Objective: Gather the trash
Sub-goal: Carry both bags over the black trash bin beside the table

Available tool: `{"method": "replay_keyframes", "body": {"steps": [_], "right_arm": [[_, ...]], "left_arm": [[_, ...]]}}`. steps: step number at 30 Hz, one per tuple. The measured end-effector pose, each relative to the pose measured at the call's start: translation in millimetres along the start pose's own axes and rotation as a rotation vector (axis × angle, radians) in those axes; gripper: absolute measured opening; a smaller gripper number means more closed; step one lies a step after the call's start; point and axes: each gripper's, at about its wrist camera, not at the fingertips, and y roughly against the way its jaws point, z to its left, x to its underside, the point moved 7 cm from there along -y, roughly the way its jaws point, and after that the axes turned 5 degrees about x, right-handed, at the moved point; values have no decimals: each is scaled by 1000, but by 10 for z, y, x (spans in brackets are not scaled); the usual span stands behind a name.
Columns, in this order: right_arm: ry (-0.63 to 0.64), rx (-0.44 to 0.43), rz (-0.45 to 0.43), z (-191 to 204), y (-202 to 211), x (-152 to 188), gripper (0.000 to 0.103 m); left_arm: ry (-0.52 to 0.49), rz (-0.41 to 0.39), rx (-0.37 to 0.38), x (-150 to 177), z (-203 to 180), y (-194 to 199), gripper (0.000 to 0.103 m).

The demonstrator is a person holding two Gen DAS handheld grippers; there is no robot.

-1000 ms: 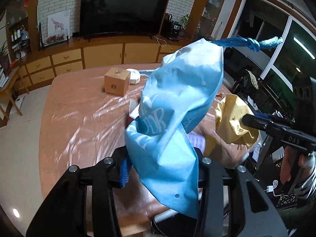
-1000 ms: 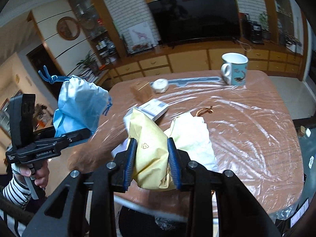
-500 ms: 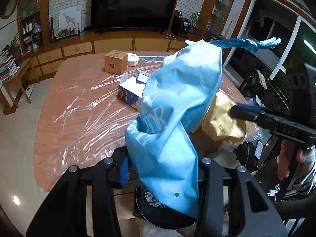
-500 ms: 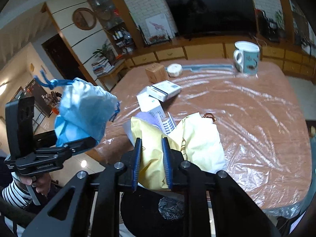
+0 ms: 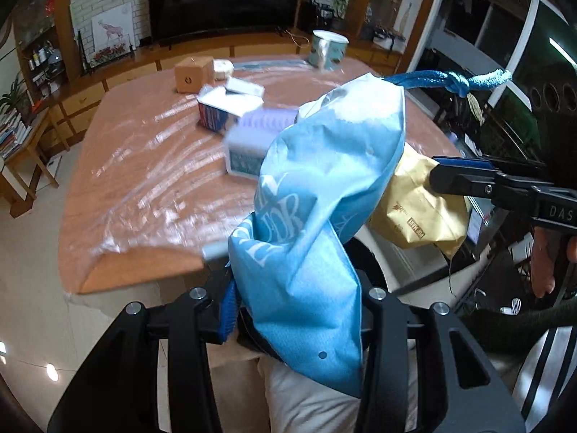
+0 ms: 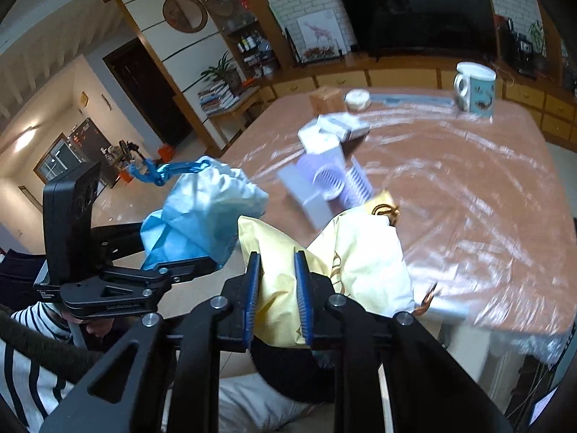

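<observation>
Crumpled blue drawstring bag [image 5: 324, 195] with white lettering and a knotted blue cord, hanging off the table edge, just beside a creased yellow paper bag [image 6: 324, 270] with brown print, pinched upright

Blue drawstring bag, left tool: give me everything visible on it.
The blue drawstring bag is a light blue, thin, fabric-like pouch with white printed lettering and a darker blue knotted cord at its gathered mouth. It looks mostly empty, crumpled and twisted mid-body. The left tool is clamped on its lower end, holding it off the table edge, mouth pointing up and away, beside the yellow bag.
</observation>
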Motion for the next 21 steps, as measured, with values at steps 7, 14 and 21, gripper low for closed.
{"method": "replay_keyframes", "body": {"steps": [7, 14, 21], "right_arm": [[-13, -10, 63, 20, -69, 276, 19], [-36, -8, 108, -47, -187, 462, 19], [-21, 1, 180, -67, -490, 668, 16]], "left_arm": [[-27, 67, 4, 250, -92, -119, 45], [-29, 137, 3, 480, -89, -293, 45], [-15, 187, 3, 650, -37, -513, 45]]}}
